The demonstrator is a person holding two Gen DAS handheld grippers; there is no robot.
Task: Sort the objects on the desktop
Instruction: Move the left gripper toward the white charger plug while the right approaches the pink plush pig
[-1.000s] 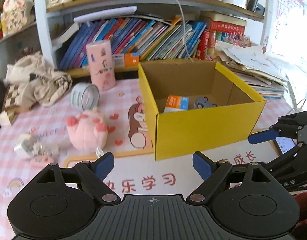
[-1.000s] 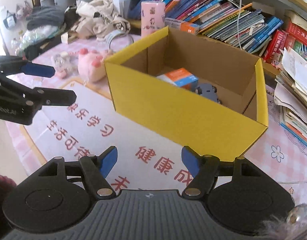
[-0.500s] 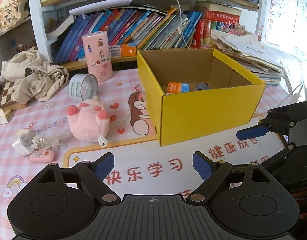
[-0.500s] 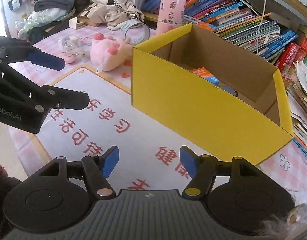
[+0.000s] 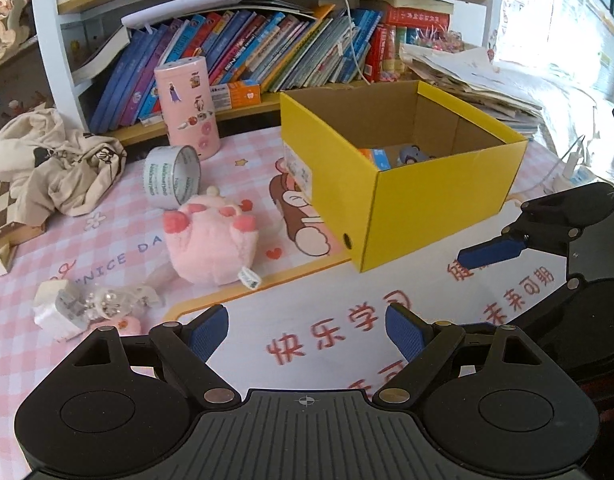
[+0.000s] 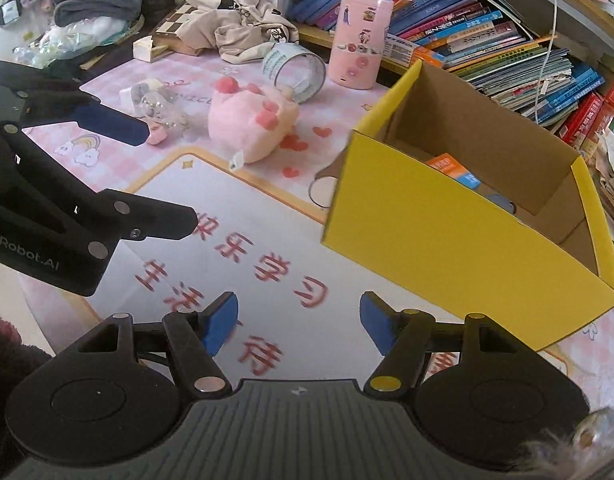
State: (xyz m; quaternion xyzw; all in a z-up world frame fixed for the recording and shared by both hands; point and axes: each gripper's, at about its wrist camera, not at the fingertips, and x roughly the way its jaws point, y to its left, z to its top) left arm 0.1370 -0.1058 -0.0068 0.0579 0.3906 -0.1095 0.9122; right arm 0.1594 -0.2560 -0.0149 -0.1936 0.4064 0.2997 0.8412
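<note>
Both tongs hang spread and empty over the white mat on the counter: the left tongs have nothing between their blue pads, and neither do the right tongs. The pink plush toy lies on the counter beyond the left tongs and to their left, well apart from them, with the tape roll just behind it toward the shelf edge. The yellow box (an orange packet already inside) stands ahead and right of both tongs, untouched.
</note>
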